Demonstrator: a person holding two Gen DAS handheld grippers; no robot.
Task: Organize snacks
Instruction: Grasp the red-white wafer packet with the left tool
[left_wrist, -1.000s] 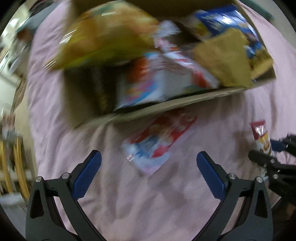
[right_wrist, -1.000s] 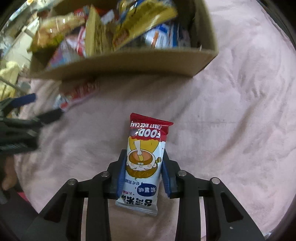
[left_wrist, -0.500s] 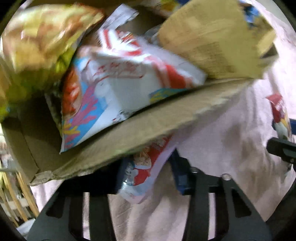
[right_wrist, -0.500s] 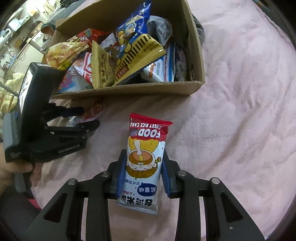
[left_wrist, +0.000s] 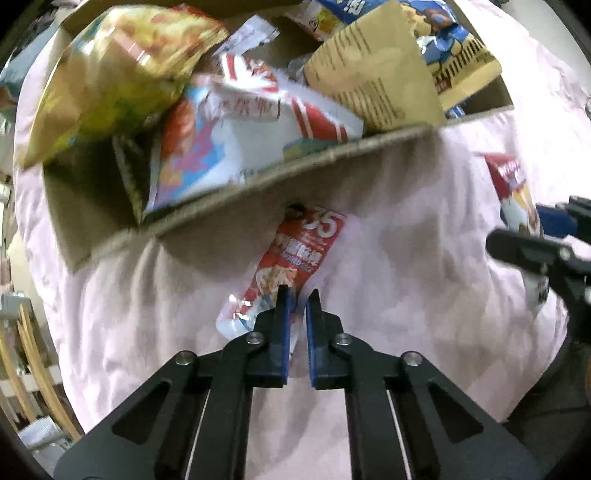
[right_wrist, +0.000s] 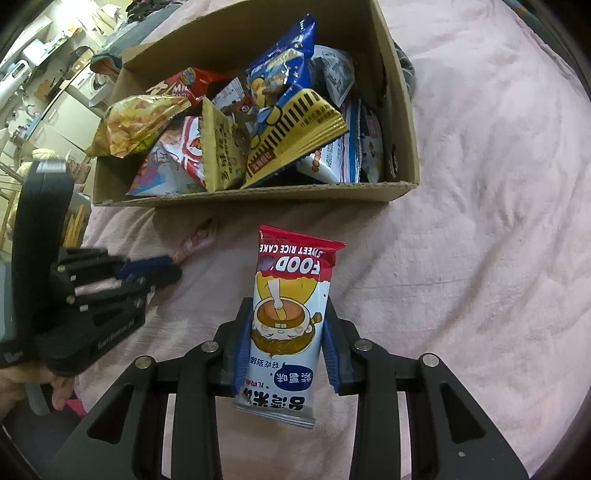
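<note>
A red and white snack packet (left_wrist: 306, 243) lies on the pink cloth, its far end tucked against the cardboard box (left_wrist: 258, 184). My left gripper (left_wrist: 298, 291) points straight down and is shut on the near edge of this thin packet. In the right wrist view the same packet (right_wrist: 197, 238) sticks out from the left gripper (right_wrist: 173, 267). My right gripper (right_wrist: 287, 306) is shut on a sweet rice cake packet (right_wrist: 291, 280), held above the cloth in front of the box (right_wrist: 258, 195). The left wrist view shows that packet (left_wrist: 513, 192) at the right edge.
The box is crowded with several snack bags, among them a yellow chips bag (right_wrist: 136, 122) and a blue and yellow bag (right_wrist: 288, 110). Pink cloth (right_wrist: 480, 221) spreads to the right of the box. A hand (right_wrist: 55, 387) holds the left gripper's handle. Household clutter lies far left.
My left gripper went from wide open to shut on the red and white packet. My right gripper rose with the rice cake packet, so more of the box's inside shows.
</note>
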